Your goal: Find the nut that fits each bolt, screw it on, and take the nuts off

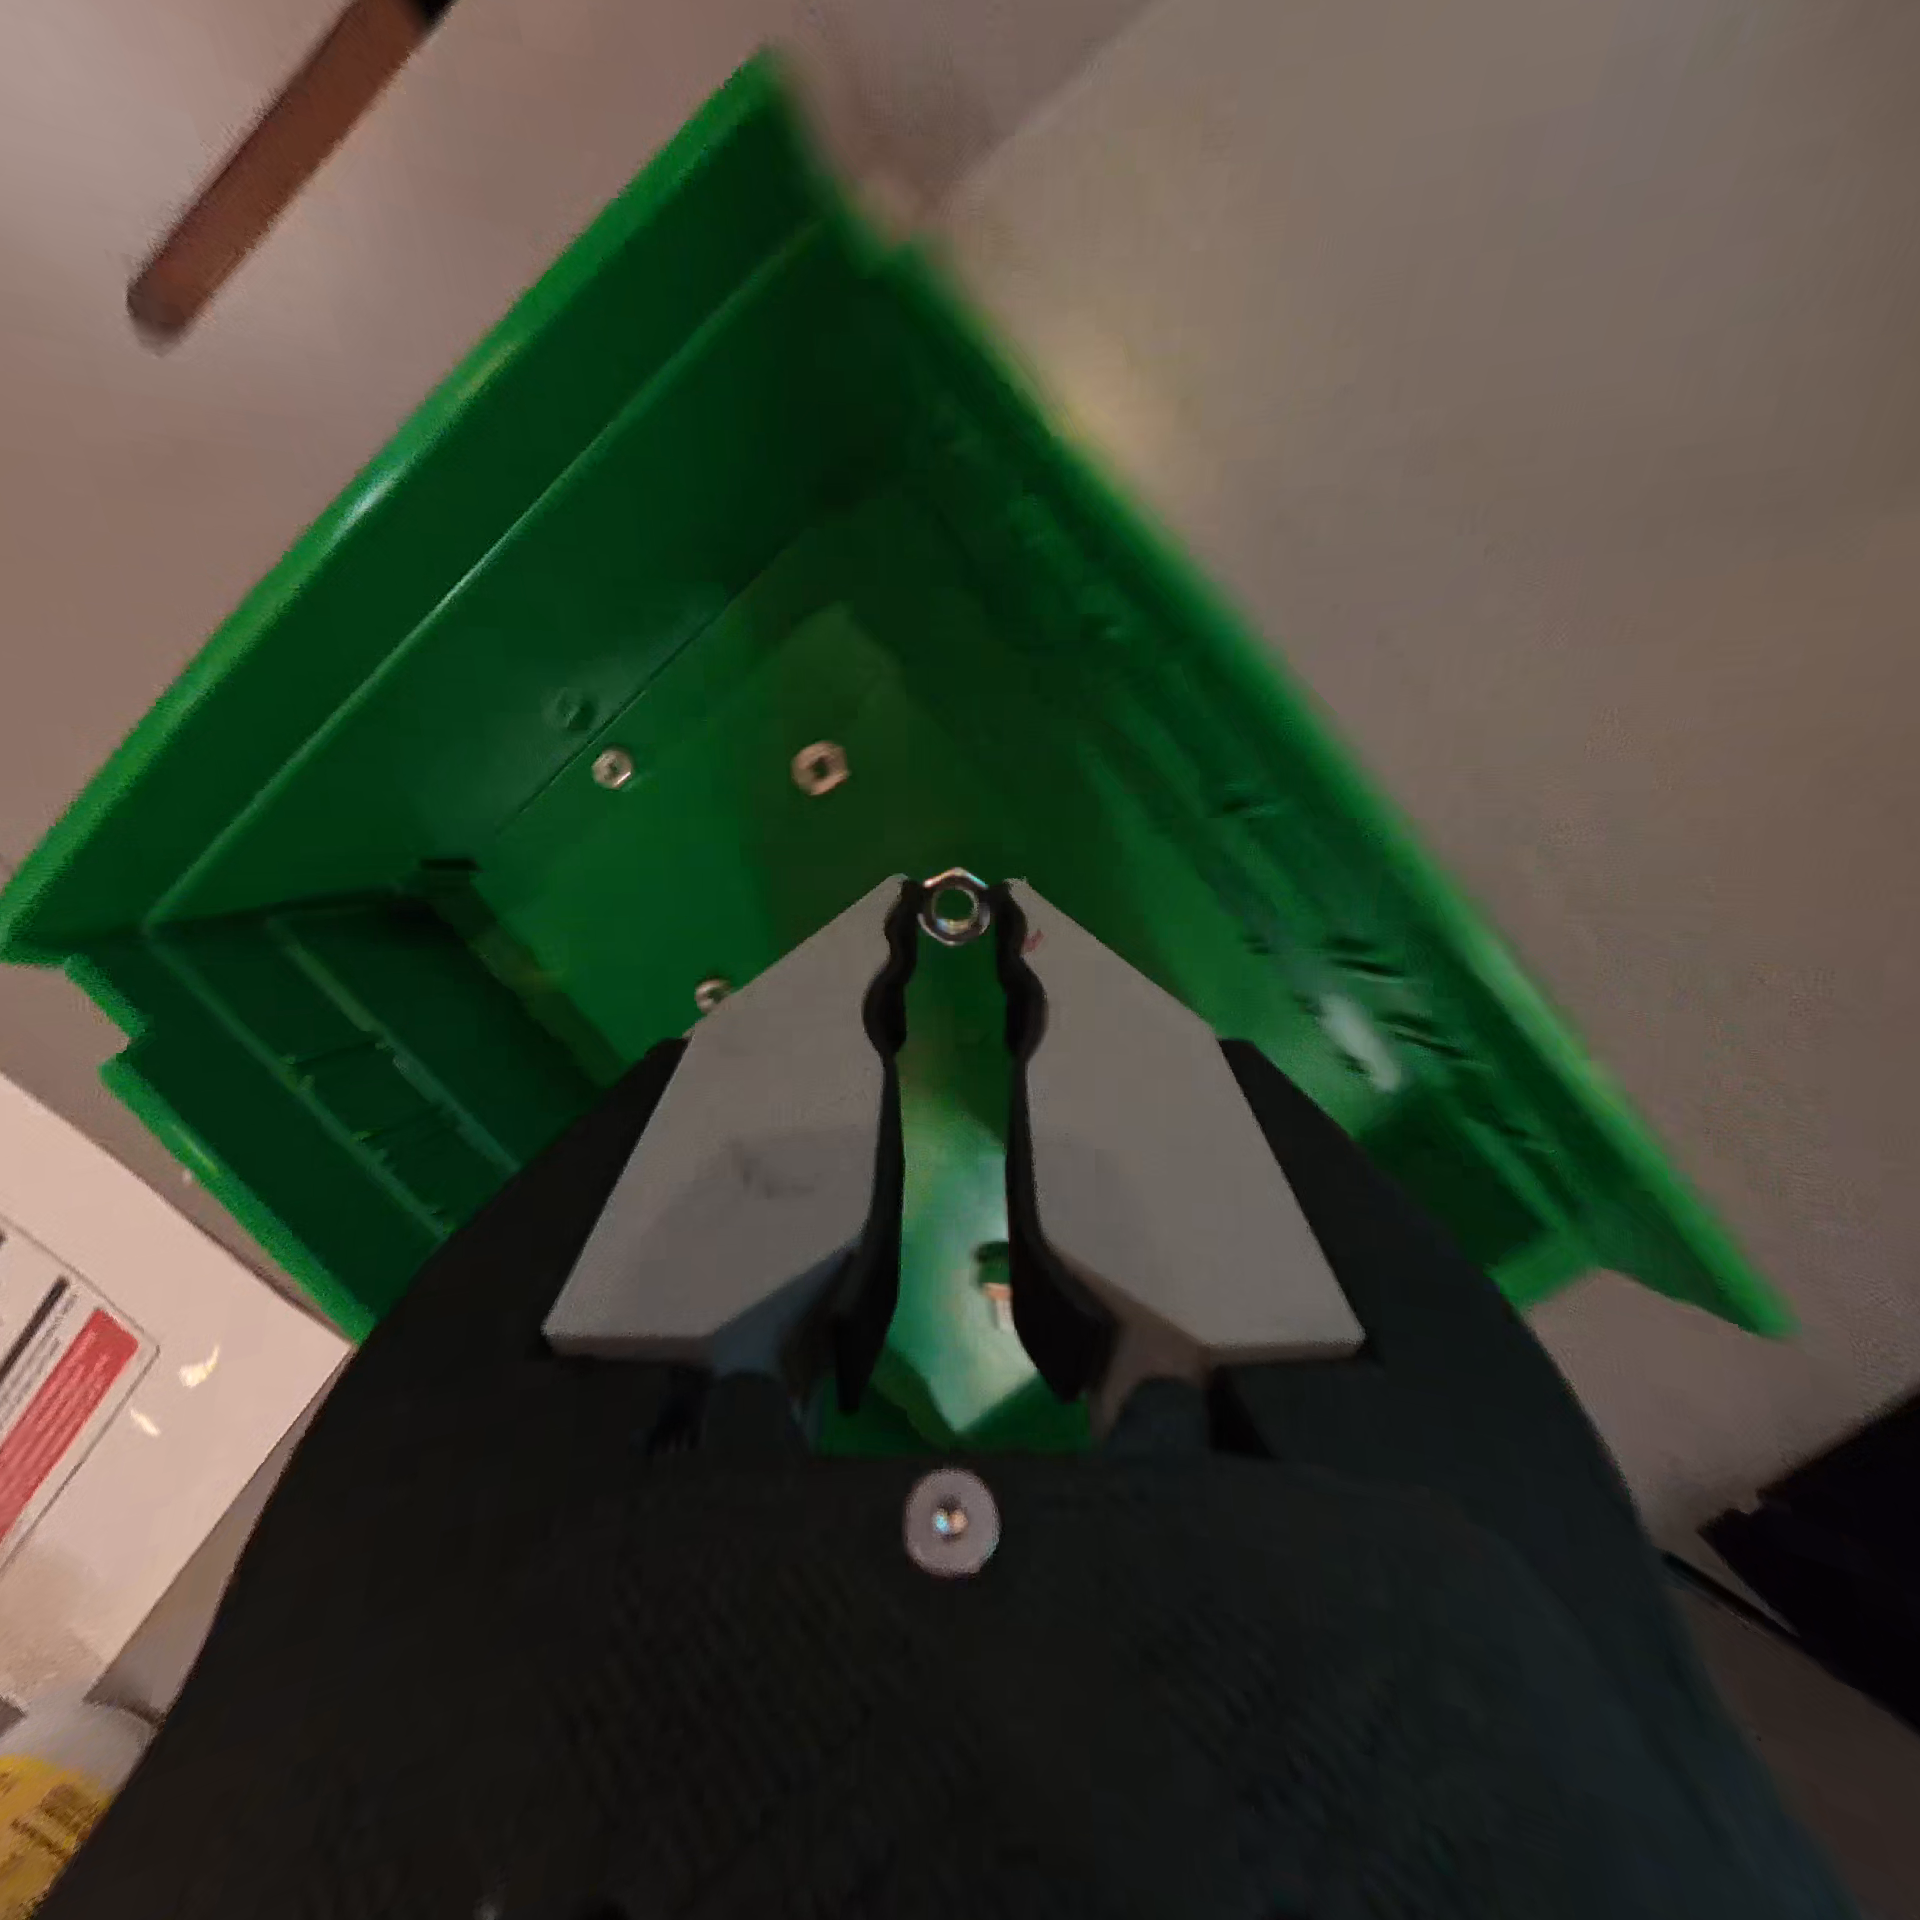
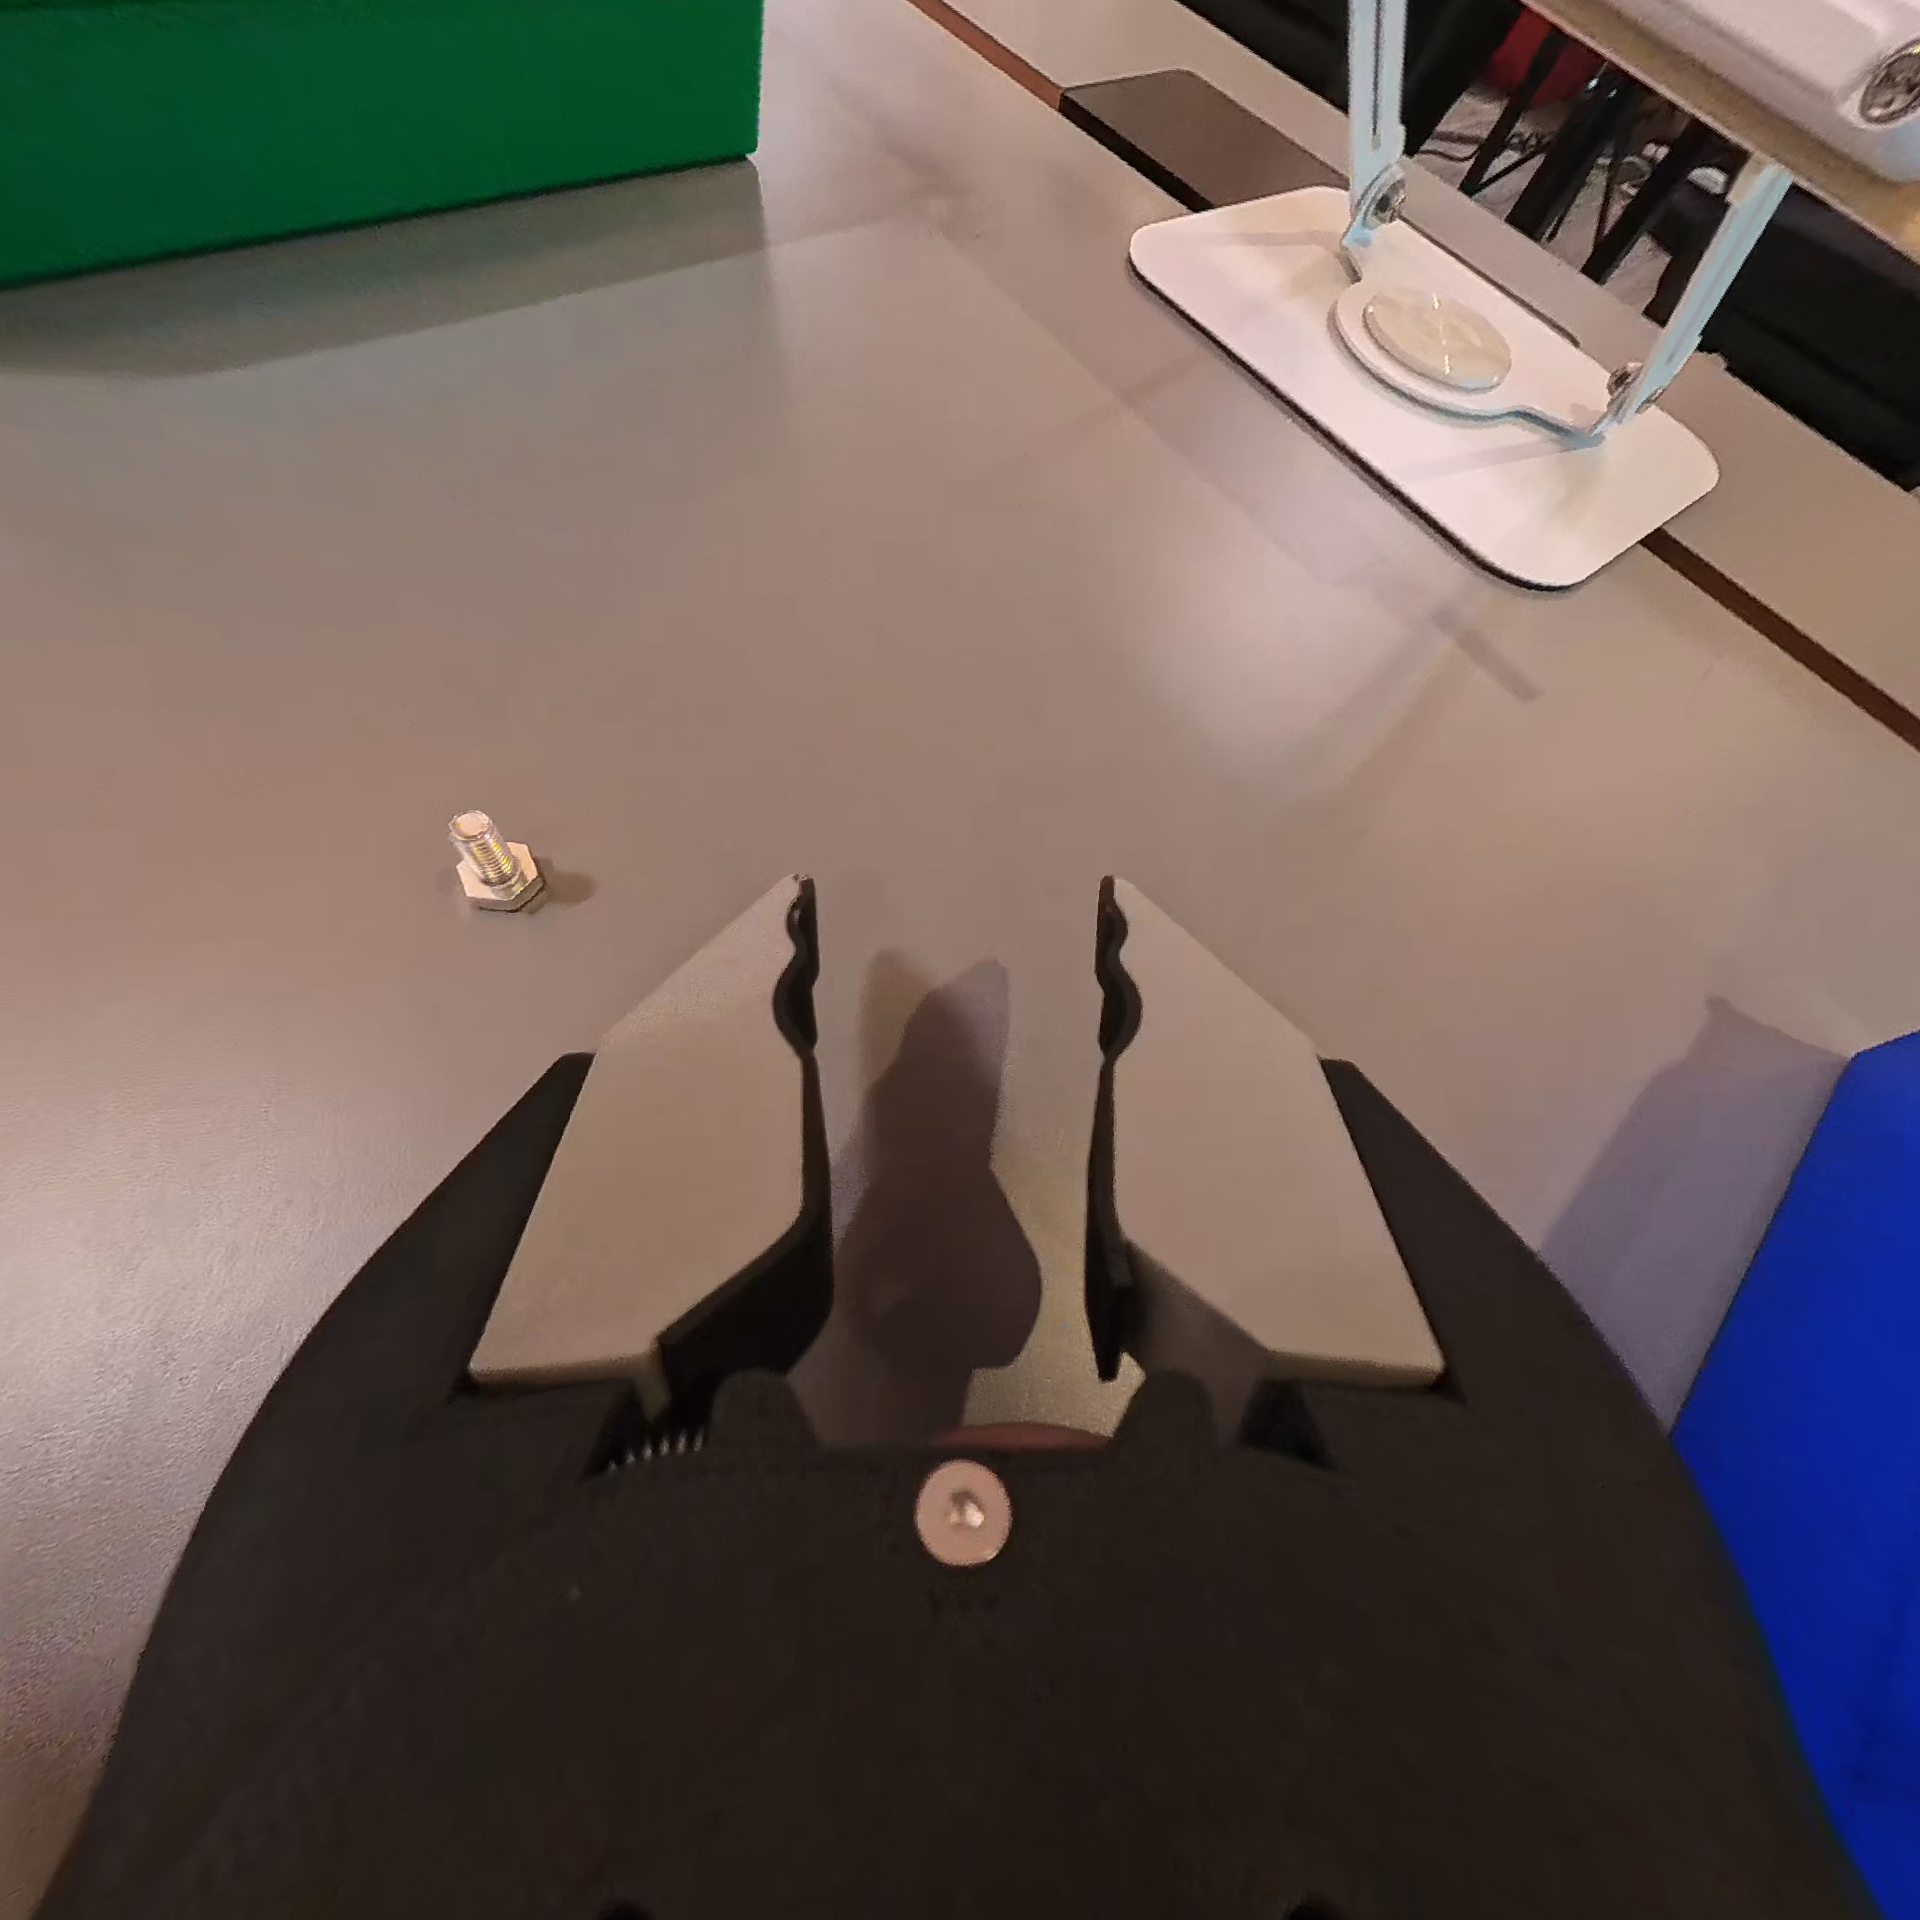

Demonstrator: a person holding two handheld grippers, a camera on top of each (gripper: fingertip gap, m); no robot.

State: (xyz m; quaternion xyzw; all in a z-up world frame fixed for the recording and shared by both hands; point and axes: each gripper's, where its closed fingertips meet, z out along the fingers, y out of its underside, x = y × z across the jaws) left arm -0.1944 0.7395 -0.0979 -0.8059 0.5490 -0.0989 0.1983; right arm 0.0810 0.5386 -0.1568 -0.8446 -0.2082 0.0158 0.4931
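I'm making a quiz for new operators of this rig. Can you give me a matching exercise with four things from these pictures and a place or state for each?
Things:
1. nut
2. bolt
3. right gripper
4. green bin

Places or states:
A. open, holding nothing
B. stands on its head on the grey table, thread up
C. pinched at the tips of the left gripper
D. has loose nuts lying on its floor

Pairs: 1-C, 2-B, 3-A, 4-D
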